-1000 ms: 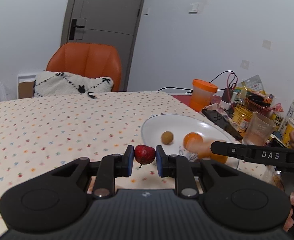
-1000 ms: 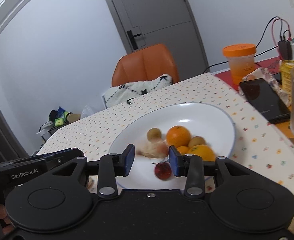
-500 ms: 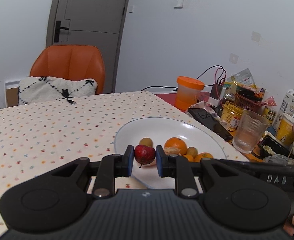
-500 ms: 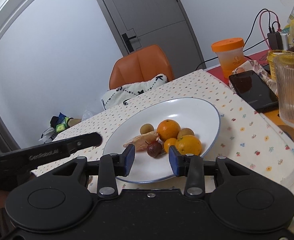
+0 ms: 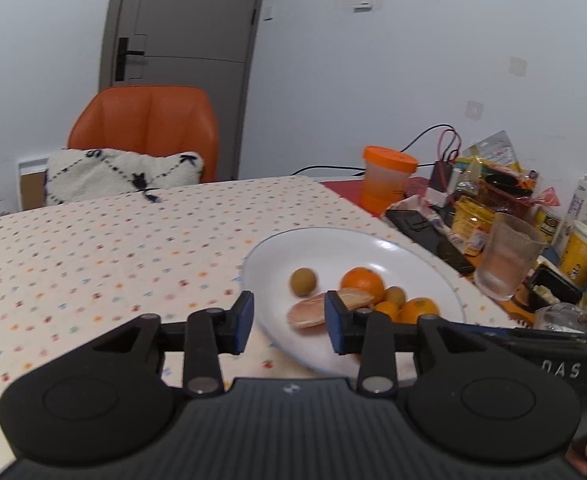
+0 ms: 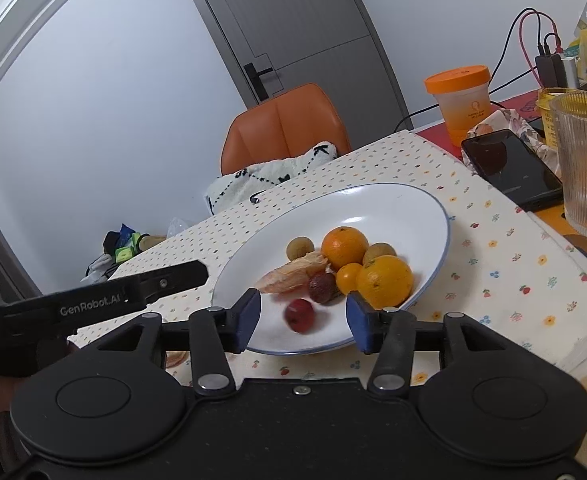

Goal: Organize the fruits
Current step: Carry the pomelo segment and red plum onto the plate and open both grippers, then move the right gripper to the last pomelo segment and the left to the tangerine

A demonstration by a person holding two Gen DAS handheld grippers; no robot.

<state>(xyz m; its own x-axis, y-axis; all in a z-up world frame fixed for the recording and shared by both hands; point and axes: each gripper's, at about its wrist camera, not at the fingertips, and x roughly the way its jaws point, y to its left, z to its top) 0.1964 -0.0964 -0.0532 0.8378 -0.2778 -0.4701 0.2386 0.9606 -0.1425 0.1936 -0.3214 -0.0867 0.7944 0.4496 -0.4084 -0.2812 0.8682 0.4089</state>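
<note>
My left gripper (image 5: 288,322) stands wide apart with nothing between its blue pads, low in the left wrist view over the near rim of the white plate (image 5: 413,256). My right gripper (image 6: 304,320) is likewise spread and holds nothing; the small red fruit (image 6: 299,315) shows blurred between its pads, on the near part of the plate at lower centre of the right wrist view. Beyond it, toward the centre of that frame, lie a dark red fruit (image 6: 322,287), a peeled segment (image 6: 293,272), two oranges (image 6: 344,245), a small orange one and two brown round fruits. A ribbed glass (image 6: 585,168) stands at the right edge.
</note>
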